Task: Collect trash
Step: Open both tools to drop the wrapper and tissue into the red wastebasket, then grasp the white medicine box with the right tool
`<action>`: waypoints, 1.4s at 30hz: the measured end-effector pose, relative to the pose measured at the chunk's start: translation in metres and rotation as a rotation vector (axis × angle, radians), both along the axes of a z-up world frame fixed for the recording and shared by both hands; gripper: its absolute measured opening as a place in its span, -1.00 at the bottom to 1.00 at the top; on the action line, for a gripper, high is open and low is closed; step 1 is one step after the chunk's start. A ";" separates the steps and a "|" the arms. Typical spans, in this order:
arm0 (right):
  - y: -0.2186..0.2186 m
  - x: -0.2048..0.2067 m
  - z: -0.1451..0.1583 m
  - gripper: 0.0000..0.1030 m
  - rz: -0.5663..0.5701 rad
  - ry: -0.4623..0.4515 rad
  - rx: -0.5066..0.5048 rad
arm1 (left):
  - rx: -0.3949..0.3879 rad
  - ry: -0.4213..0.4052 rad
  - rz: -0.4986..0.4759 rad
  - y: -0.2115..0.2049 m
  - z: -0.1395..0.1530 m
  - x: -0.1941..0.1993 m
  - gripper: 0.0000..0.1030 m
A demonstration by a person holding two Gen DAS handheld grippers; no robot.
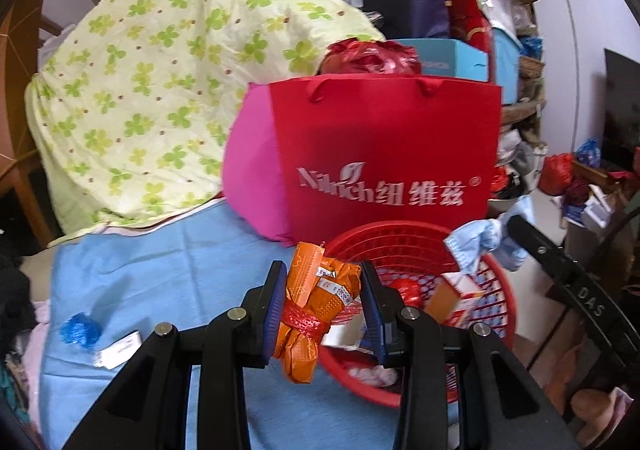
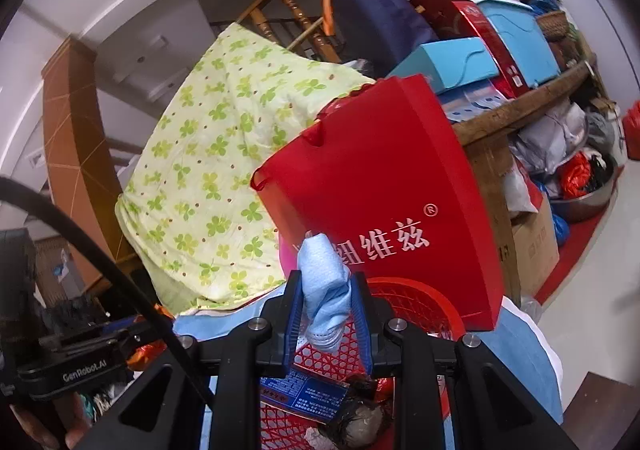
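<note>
My left gripper is shut on a crumpled orange wrapper tied with a red band, held just left of the red mesh basket's rim. The basket holds a small box, a red wrapper and white scraps. My right gripper is shut on a crumpled light blue face mask above the red basket. That mask and the right gripper's black finger show over the basket's far right rim in the left wrist view. In the right wrist view the basket contains a blue printed packet and a dark lump.
A red paper bag with white lettering stands just behind the basket, a pink bag beside it. A clover-print quilt is piled at the left. A blue crumpled scrap and a white slip lie on the blue cloth. Cluttered shelves fill the right.
</note>
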State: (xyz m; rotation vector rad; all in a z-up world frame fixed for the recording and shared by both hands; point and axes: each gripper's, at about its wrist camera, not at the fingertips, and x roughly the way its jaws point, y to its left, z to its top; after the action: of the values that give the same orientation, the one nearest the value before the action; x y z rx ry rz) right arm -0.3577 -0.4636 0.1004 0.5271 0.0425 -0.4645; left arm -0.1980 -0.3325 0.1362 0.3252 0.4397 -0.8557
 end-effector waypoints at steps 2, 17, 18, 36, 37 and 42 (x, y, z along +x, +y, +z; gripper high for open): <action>-0.002 -0.002 0.000 -0.50 -0.013 -0.003 0.020 | -0.012 0.021 -0.042 -0.006 -0.002 -0.002 -0.24; -0.056 0.029 -0.028 0.26 0.070 -0.001 0.384 | -0.015 0.100 -0.118 -0.016 -0.036 0.000 0.33; -0.056 0.029 -0.030 0.42 0.075 -0.008 0.400 | -0.014 0.097 -0.110 -0.012 -0.036 0.002 0.33; 0.107 0.075 0.027 0.45 0.272 -0.015 -0.155 | 0.051 0.090 0.420 0.250 -0.081 0.089 0.34; 0.116 0.085 0.025 0.45 0.312 0.002 -0.153 | 0.040 0.098 0.460 0.267 -0.084 0.096 0.34; 0.164 0.154 0.008 0.45 0.546 0.168 -0.111 | -0.036 0.118 0.636 0.329 -0.098 0.125 0.34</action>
State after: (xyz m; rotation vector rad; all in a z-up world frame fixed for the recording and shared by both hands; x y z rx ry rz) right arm -0.2033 -0.2993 0.1089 0.3461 0.3118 0.0244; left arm -0.0734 -0.0033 0.0379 0.0871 0.5939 -0.2605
